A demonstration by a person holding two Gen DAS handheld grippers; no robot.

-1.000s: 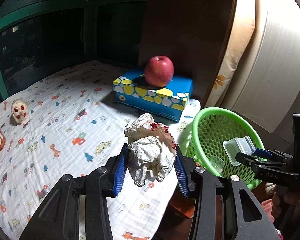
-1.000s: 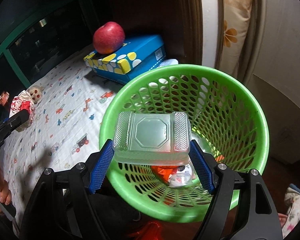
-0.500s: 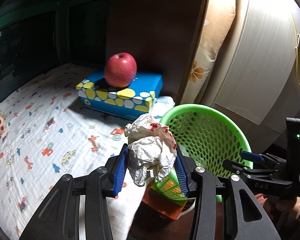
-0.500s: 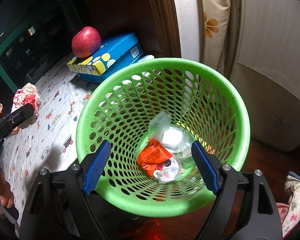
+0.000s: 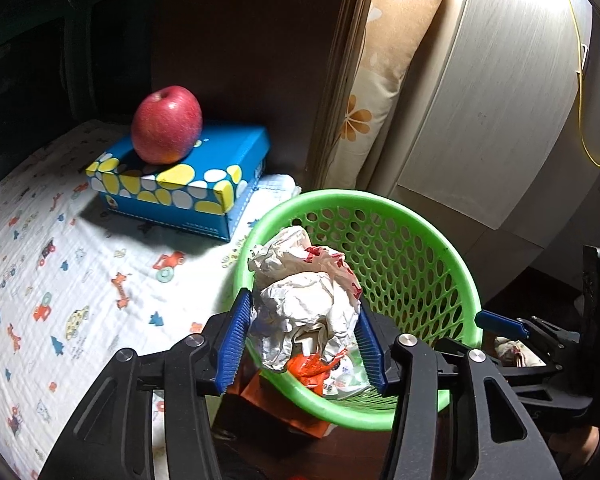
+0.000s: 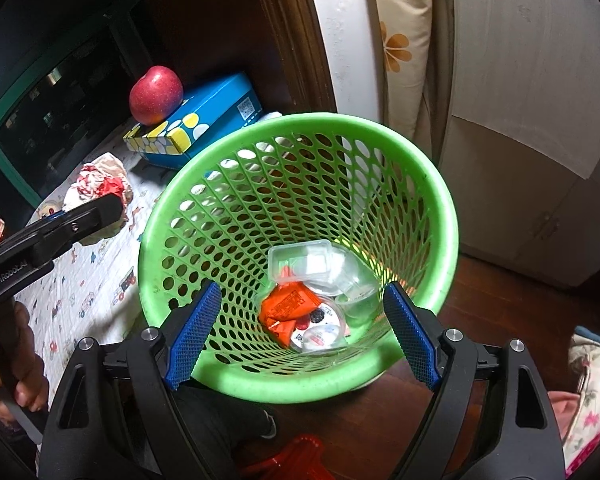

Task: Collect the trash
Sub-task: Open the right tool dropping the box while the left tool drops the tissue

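1. The left gripper is clamping a crumpled white paper wrapper with red print between its two blue-padded fingers, jaws closed only as far as the wad allows.
2. The wrapper is hanging directly ahead of the left fingertips, over the near rim of a green perforated plastic wastebasket.
3. Beyond and below the wad, inside the basket, an orange snack packet is showing.
4. The right gripper is holding nothing, its blue pads spread wide apart, one to each side of the wastebasket near rim.
5. Straight ahead of the right fingertips, at the bottom of the basket, a clear plastic tray is lying above the orange packet and a foil-lidded cup.
6. Ahead and left of both grippers, a red apple is sitting on a blue tissue box with yellow and white spots.
7. The box is resting on a white cloth printed with small cars, left of the basket.
8. To the right of the left gripper, the other gripper's blue tip is poking into view beside the basket.
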